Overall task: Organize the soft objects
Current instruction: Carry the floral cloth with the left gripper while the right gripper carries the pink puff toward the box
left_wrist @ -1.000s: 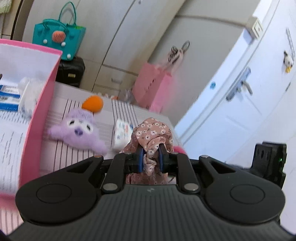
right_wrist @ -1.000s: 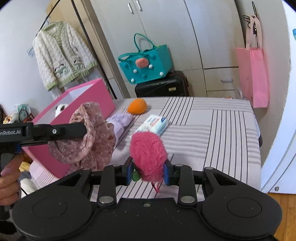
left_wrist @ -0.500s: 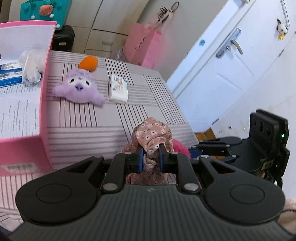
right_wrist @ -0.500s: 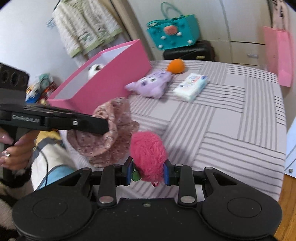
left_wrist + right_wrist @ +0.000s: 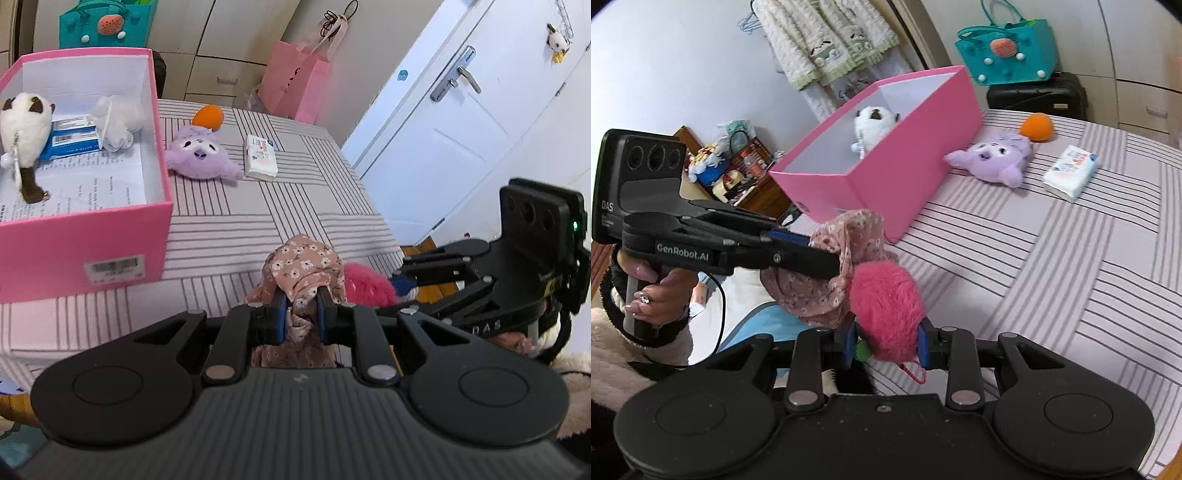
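My left gripper (image 5: 301, 308) clamps the floral cloth (image 5: 303, 266); my right gripper (image 5: 886, 345) clamps the pink pom-pom (image 5: 886, 306), both held near the bed's near edge. Pink box (image 5: 85, 236), far left, holds a panda plush (image 5: 24, 129); purple plush (image 5: 199, 158), orange ball (image 5: 208, 116) and tissue pack (image 5: 260, 157) remain outside it.

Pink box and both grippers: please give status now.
Left gripper shut on floral cloth. Right gripper shut on pink pompom. Pink box open, partly filled. Nothing in the way.
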Tool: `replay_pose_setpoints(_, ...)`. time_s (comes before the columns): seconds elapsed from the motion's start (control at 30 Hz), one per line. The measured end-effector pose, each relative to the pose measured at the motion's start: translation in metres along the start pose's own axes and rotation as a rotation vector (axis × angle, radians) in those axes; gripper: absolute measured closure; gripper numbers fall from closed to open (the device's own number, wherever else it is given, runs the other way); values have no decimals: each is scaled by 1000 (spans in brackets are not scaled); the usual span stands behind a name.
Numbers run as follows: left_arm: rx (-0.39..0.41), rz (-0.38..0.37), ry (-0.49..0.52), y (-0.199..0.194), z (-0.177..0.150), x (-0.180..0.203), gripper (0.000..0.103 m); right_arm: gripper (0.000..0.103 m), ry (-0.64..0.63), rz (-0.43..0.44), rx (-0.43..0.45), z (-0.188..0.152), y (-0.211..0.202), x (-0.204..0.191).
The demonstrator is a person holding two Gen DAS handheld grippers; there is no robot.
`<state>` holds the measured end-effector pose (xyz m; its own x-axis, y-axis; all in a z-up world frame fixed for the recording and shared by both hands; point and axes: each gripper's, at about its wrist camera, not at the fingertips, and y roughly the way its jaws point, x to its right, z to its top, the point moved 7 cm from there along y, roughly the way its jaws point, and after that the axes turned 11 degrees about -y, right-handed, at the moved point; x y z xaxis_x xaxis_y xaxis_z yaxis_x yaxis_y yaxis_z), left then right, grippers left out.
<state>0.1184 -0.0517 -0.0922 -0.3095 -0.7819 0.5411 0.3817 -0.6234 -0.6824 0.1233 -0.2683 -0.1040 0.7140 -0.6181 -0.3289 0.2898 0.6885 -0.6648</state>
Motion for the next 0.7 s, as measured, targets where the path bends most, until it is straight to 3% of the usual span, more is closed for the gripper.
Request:
replay_pose_setpoints(0.2, -41, 15, 25, -22, -13, -5, 88, 66, -20, 47, -28, 6, 6, -24)
replay_pose_setpoints(0.37, -29, 28, 38, -45, -18, -10, 88, 66, -41, 63, -48, 14, 12, -41)
replay_pose_setpoints(0.53, 28, 38, 66, -66, -6, -16, 88, 66, -96, 60, -18, 35, 12, -56)
replay_pose_setpoints(0.7, 150, 52, 101, -92, 26, -27, 88, 66, -130, 32, 35, 63, 15, -53)
